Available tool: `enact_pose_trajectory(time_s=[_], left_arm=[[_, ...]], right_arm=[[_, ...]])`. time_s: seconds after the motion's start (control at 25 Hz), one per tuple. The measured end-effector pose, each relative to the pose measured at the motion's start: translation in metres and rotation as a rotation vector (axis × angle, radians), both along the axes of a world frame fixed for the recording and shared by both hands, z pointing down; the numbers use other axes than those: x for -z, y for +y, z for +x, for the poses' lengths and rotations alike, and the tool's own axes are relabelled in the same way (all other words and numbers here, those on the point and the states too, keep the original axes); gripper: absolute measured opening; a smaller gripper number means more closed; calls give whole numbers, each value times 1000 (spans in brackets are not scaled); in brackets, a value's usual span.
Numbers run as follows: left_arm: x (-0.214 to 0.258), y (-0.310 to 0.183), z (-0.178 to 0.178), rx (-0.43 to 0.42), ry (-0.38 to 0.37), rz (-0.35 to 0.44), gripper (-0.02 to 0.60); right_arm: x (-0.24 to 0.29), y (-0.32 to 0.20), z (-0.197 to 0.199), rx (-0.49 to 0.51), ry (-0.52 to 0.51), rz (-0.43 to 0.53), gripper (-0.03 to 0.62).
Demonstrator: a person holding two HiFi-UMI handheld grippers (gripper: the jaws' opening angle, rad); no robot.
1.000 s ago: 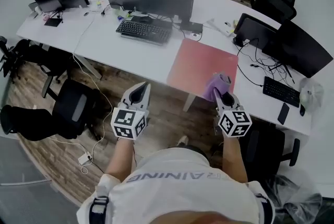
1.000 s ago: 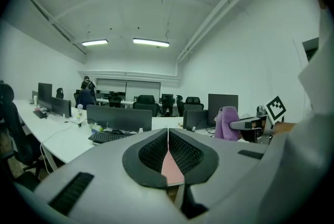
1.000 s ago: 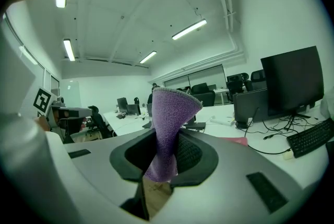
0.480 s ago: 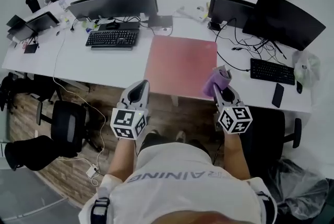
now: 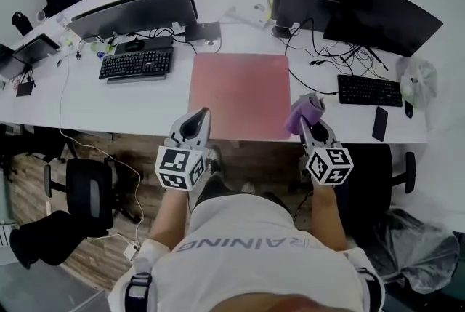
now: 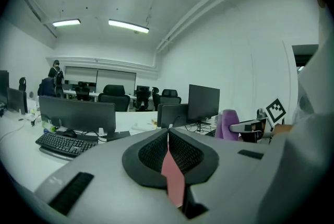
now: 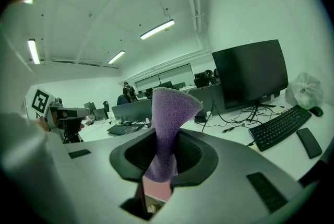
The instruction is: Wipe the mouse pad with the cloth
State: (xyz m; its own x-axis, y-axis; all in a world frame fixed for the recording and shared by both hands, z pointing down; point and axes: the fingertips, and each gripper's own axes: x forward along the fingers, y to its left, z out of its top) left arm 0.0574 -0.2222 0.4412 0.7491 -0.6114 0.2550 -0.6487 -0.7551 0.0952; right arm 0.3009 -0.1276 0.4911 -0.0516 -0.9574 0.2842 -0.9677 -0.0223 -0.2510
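A large pink mouse pad (image 5: pixel 239 94) lies flat on the white desk (image 5: pixel 145 100), reaching its near edge. My right gripper (image 5: pixel 308 116) hangs at the pad's near right corner, shut on a folded purple cloth (image 5: pixel 303 113) that sticks up from its jaws (image 7: pixel 167 129). My left gripper (image 5: pixel 193 123) hovers over the desk's near edge just left of the pad, jaws shut with nothing between them. In the left gripper view the purple cloth (image 6: pixel 227 124) shows to the right.
Behind the pad stand monitors (image 5: pixel 134 13) (image 5: pixel 381 7), two black keyboards (image 5: pixel 136 64) (image 5: pixel 369 90), a phone (image 5: pixel 379 124), cables and a plastic bag (image 5: pixel 417 83). Office chairs (image 5: pixel 87 194) stand on the wooden floor left of me.
The view has swung so the pad now lies square ahead, between both grippers. The grippers keep their places in the view, cloth still held.
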Motion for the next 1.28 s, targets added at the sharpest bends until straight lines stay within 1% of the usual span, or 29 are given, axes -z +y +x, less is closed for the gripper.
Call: enact_pose_trajectory(time_s=[0.12,0.28,0.48,0.6,0.76,0.92,1.04,1.16,1.28], left_arm=[[-4,-26,-6,-6,11,-8,32],[-13,-69,-22,1,19,-36,32],[-27,-127,-53,0,34,-65,32],[-39,-162,-78,32,37,-87,32],[-59,-199,-117,102,41,-132,32],[-79,-225,-149,154,39,-179,32],[-88,-238,-162,168,37,-203,32],[-98,-247,-173,177,36,-225,32],[-108,-251,-189,201,33,-250,32]], right_arm=[[-2,-24,-8,2,9,-12,98],[-6,-70,-23,12,17,-33,98],[-21,-138,-55,53,21,-79,98],[-25,-184,-82,98,17,-87,98],[-33,-238,-122,184,33,-115,98],[-48,-285,-162,260,36,-149,98],[-64,-318,-192,320,23,-173,98],[-90,-350,-221,372,-8,-206,98],[-126,-377,-249,407,-34,-273,98]])
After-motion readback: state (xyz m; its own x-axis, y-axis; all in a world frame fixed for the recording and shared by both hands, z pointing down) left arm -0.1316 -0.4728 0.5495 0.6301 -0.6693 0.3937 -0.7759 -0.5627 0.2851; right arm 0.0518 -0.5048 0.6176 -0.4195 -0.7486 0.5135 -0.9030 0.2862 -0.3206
